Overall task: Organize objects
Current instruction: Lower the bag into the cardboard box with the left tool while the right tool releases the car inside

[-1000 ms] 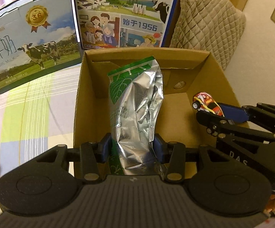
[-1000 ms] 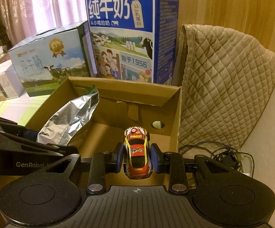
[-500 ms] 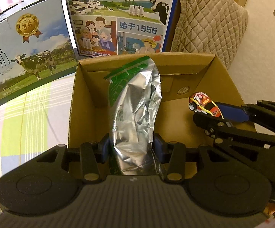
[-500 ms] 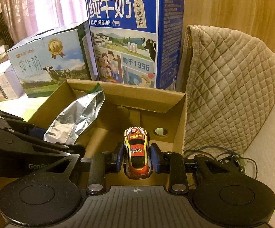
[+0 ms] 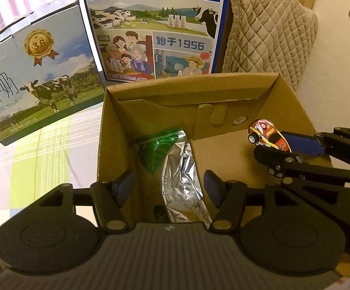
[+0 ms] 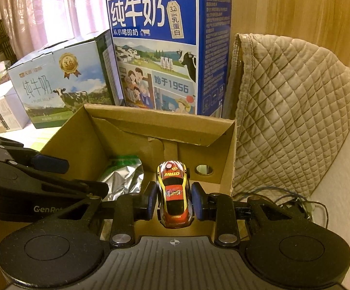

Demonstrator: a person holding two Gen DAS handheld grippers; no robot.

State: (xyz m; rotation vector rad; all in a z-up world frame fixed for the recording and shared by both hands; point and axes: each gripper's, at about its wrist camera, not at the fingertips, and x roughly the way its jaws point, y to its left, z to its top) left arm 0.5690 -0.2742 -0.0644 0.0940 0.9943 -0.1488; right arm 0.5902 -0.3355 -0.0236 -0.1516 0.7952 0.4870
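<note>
Now your left claw (image 5: 167,188) has let go: a second ago its blue pads pinched the silver-and-green foil pouch (image 5: 175,169) upright over the cardboard box (image 5: 293,111), and now the jaws stand wide apart with the pouch lying loose between and below them on the box floor, touching neither pad. That item counts as stowed, so you can lift the left claw clear. Your right claw (image 6: 174,200) stays clamped on the toy car (image 6: 174,193), nose pointing away from you, hovering inside the box just right of the pouch and short of the far wall with its round hole (image 6: 204,169). Beyond that wall stand the blue milk carton (image 6: 165,48) and, further left, the pale milk carton (image 6: 54,84). Your next job looks like lowering the car to the bare floor beside the pouch, then opening.
</note>
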